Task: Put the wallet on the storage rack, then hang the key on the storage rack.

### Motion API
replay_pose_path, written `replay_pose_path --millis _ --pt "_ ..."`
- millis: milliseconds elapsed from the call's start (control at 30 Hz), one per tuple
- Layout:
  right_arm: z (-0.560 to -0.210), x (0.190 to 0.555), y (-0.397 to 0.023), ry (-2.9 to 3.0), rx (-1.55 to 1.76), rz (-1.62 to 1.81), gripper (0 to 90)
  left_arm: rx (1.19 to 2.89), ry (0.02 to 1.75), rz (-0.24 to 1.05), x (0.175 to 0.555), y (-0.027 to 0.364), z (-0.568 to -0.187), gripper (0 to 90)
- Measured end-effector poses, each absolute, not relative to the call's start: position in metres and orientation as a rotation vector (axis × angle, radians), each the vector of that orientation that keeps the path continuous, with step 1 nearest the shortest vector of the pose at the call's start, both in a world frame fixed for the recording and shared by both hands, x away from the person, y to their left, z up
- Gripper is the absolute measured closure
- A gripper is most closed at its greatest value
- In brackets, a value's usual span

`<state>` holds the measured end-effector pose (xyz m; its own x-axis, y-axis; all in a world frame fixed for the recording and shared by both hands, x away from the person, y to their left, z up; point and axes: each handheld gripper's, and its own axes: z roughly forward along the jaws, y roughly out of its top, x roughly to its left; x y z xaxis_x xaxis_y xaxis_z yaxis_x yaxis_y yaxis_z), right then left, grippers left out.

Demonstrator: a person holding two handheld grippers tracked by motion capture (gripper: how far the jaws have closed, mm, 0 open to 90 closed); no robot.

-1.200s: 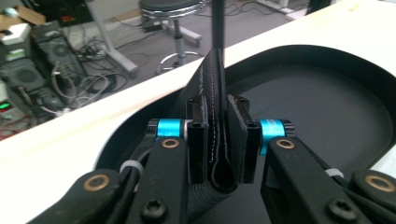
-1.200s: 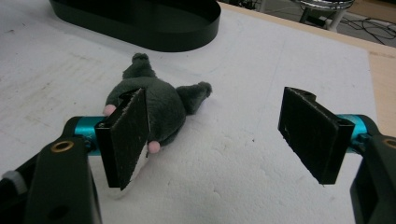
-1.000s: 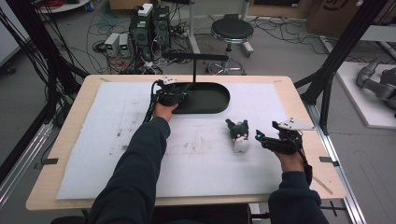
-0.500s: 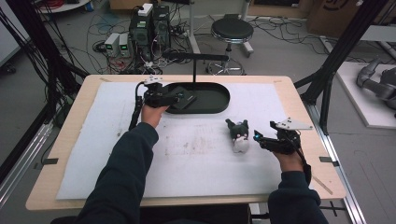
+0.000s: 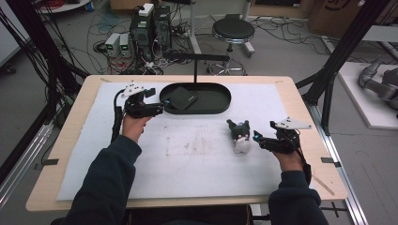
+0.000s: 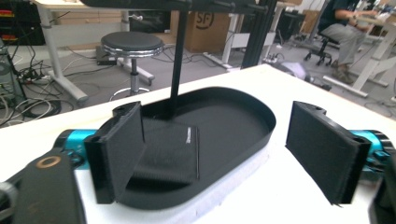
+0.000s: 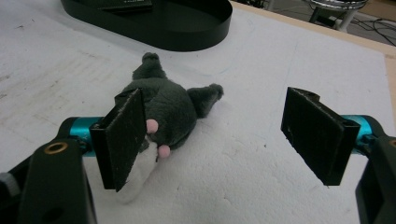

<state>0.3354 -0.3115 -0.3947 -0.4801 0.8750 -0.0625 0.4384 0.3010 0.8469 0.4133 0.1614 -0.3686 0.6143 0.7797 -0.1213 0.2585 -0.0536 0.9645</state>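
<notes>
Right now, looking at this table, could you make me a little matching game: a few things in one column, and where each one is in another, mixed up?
Things:
1. flat black pouch
2. plush toy
3. left gripper
4. right gripper

Places:
a. lying on the white mat, ahead of open fingers
b. inside the black oval tray
c. at the tray's left end, open and holding nothing
d. right side of the mat, pointing at the toy

Pairs: 1-b, 2-a, 3-c, 4-d
</notes>
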Motion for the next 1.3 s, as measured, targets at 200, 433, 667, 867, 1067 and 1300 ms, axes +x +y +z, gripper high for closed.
replay_pose_path --millis 200,433,667,867,1067,1300 --pt "-0.395 0.335 -0.310 2.048 1.158 1.083 22.7 1.639 0.897 0.580 0.398 0.171 -0.372 18.0" --pt "-0.394 0.338 -0.304 2.055 1.145 1.081 22.7 1.644 0.927 0.612 0.382 0.185 -0.376 18.0" --pt "-0.394 0.337 -0.298 2.067 1.136 1.076 22.7 1.641 0.954 0.621 0.367 0.198 -0.388 18.1" --pt "-0.395 0.336 -0.293 2.086 1.110 1.069 22.7 1.616 0.982 0.636 0.354 0.212 -0.397 18.1" --pt "-0.394 0.333 -0.285 2.095 1.098 1.076 22.8 1.618 1.007 0.645 0.343 0.220 -0.409 18.1" --pt "-0.396 0.336 -0.269 2.107 1.105 1.036 23.9 1.613 1.010 0.651 0.341 0.223 -0.414 18.2"
